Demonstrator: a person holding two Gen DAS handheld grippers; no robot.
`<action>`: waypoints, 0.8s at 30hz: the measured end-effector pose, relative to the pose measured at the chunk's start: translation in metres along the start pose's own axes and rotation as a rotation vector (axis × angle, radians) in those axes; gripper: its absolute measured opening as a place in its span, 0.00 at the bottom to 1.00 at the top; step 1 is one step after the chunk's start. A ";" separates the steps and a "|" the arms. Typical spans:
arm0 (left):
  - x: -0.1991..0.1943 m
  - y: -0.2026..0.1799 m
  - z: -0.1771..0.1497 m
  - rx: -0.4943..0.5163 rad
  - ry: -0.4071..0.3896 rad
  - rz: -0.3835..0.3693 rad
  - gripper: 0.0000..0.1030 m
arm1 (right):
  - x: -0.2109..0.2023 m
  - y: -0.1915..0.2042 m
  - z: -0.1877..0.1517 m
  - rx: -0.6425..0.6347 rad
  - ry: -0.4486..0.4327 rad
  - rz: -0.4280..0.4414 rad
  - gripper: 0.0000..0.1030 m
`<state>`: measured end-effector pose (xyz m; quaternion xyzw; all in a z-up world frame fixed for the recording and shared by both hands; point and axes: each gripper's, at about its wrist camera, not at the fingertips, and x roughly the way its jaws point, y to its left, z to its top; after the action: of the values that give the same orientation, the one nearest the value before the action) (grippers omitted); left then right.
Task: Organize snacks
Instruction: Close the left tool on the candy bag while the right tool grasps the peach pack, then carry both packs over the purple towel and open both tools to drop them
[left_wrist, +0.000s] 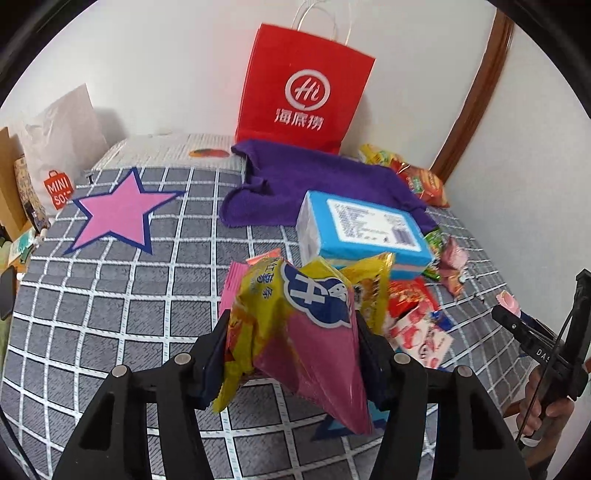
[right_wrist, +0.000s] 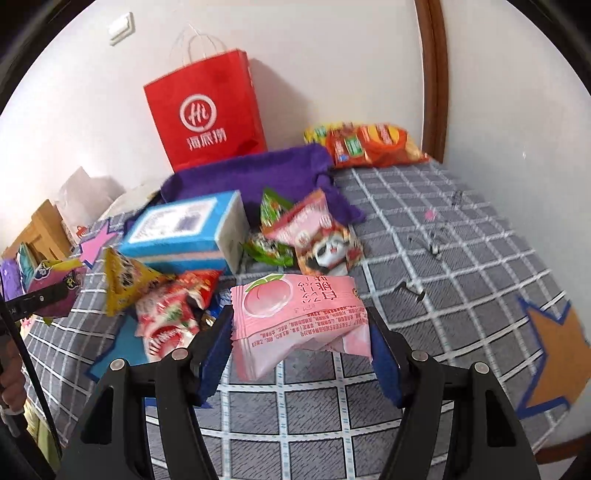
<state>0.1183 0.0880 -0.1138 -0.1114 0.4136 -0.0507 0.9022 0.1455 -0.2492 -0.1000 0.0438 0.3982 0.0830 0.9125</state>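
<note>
My left gripper (left_wrist: 291, 332) is shut on a yellow and magenta snack bag (left_wrist: 295, 325) and holds it above the checked cloth. My right gripper (right_wrist: 301, 332) is shut on a pink peach snack packet (right_wrist: 299, 314), also lifted; it shows at the right edge of the left wrist view (left_wrist: 509, 301). A pile of loose snacks (right_wrist: 170, 310) lies beside a blue box (right_wrist: 184, 229). A pink star marker (left_wrist: 118, 214) lies at the left of the cloth, an orange star marker (right_wrist: 554, 354) at the right, and a blue star (right_wrist: 122, 347) under the pile.
A red paper bag (left_wrist: 303, 88) stands against the wall behind a purple towel (left_wrist: 317, 184). Orange and yellow snack bags (right_wrist: 369, 144) lie in the far right corner. A white Miniso bag (left_wrist: 59, 147) and a wooden shelf (right_wrist: 40, 229) stand at the left.
</note>
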 end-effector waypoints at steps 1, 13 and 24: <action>-0.004 -0.001 0.002 0.001 -0.005 -0.001 0.55 | -0.005 0.001 0.002 -0.001 -0.005 0.003 0.65; -0.019 -0.019 0.058 0.029 -0.050 0.004 0.55 | -0.028 0.025 0.075 -0.089 -0.066 -0.016 0.66; -0.003 -0.039 0.116 0.080 -0.070 0.016 0.56 | 0.000 0.055 0.156 -0.152 -0.115 0.034 0.66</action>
<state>0.2041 0.0691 -0.0283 -0.0735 0.3803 -0.0564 0.9202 0.2539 -0.1975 0.0141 -0.0142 0.3367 0.1260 0.9330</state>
